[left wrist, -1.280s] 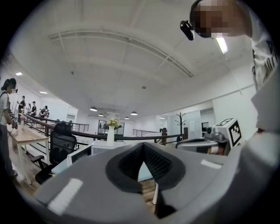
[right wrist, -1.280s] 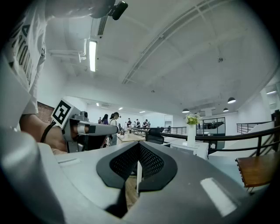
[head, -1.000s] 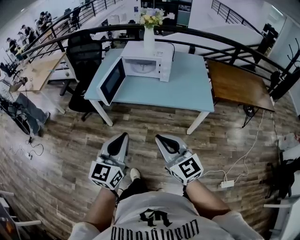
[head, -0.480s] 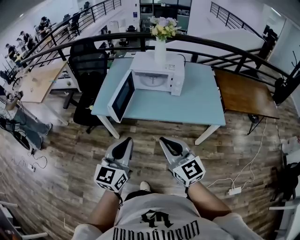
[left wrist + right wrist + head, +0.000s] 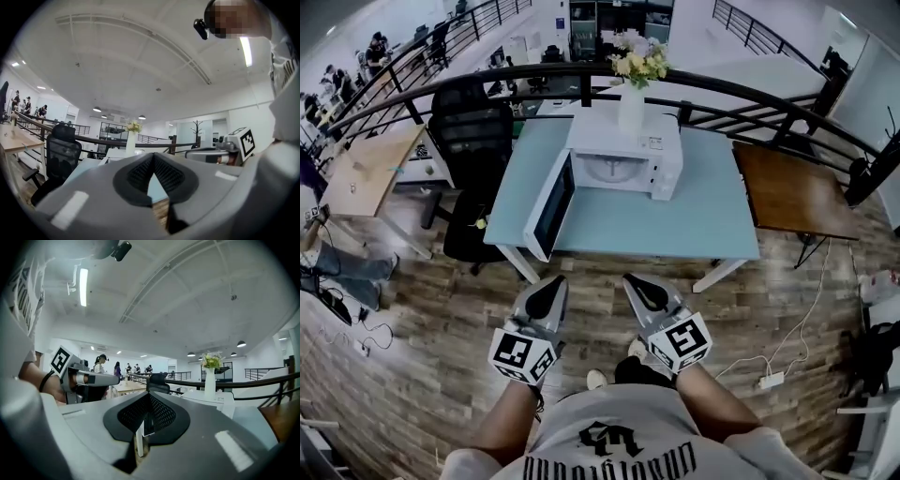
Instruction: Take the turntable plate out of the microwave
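A white microwave point(image 5: 666, 159) stands on a light blue table point(image 5: 694, 225), its door point(image 5: 551, 206) swung open to the left. Inside it the pale round turntable plate point(image 5: 609, 169) shows. A white vase of flowers point(image 5: 631, 105) stands on top of the microwave. My left gripper point(image 5: 558, 278) and right gripper point(image 5: 628, 277) are held side by side over the wooden floor, short of the table's front edge. Both are shut with nothing in them. The jaws of the left gripper point(image 5: 153, 154) and the right gripper point(image 5: 149, 394) meet at the tips and point level towards the table.
A black office chair point(image 5: 473, 141) stands left of the table, close to the open door. A brown wooden table point(image 5: 792, 192) adjoins on the right, a light wooden desk point(image 5: 366, 169) on the left. A black railing point(image 5: 750, 98) runs behind. A power strip point(image 5: 769, 380) with cable lies on the floor.
The table and microwave have come nearer and now sit straight ahead. Both grippers have travelled forward with the person, side by side and still shut.
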